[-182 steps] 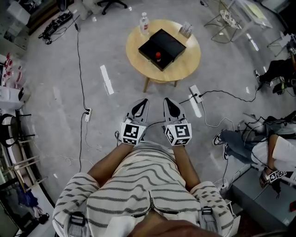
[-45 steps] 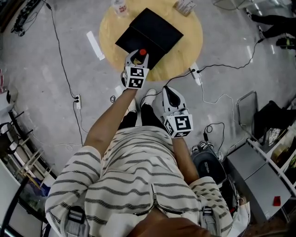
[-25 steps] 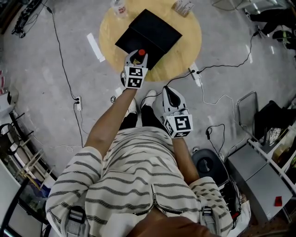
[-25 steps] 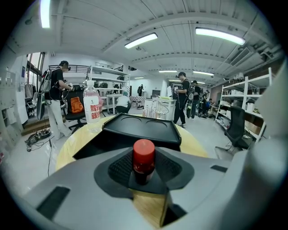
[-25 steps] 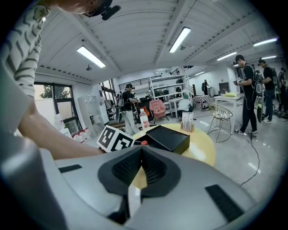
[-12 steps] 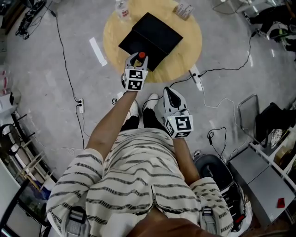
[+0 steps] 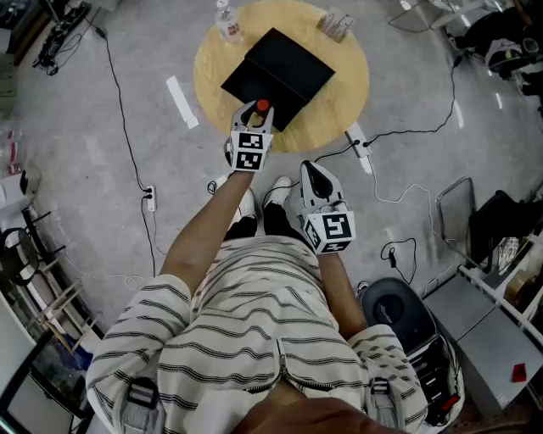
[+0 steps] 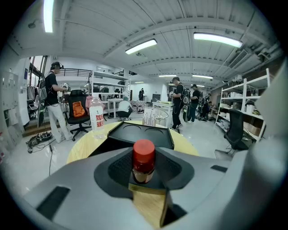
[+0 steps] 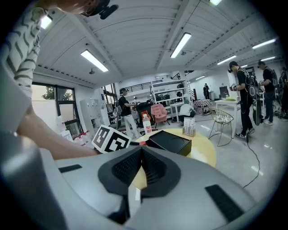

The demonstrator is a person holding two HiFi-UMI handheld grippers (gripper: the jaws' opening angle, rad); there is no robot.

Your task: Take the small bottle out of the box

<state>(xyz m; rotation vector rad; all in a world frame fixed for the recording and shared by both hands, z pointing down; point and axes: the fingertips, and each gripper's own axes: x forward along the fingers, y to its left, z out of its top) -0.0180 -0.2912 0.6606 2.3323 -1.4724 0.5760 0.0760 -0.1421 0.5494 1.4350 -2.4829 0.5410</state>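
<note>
A small bottle (image 8: 143, 162) with a red cap (image 7: 263, 106) is clamped between the jaws of my left gripper (image 7: 255, 114), held above the near edge of the black box (image 7: 277, 75) on the round wooden table (image 7: 344, 80). In the left gripper view the open black box (image 8: 141, 134) lies just beyond the bottle. My right gripper (image 7: 310, 179) hangs back over the floor, close to the person's body, jaws together with nothing between them (image 9: 140, 158). From the right gripper view the box (image 9: 171, 141) and the left gripper's marker cube (image 9: 111, 139) show ahead.
A clear water bottle (image 7: 227, 23) with a red label and a small card holder (image 7: 337, 25) stand on the table's far side. Cables and a power strip (image 7: 357, 147) trail over the grey floor. A black stool (image 7: 394, 311) and shelving sit at the right.
Since 7.3 s ago the person has walked up to the table and my left gripper has closed on the small bottle. Over the last second it has drawn slightly back and up with the bottle.
</note>
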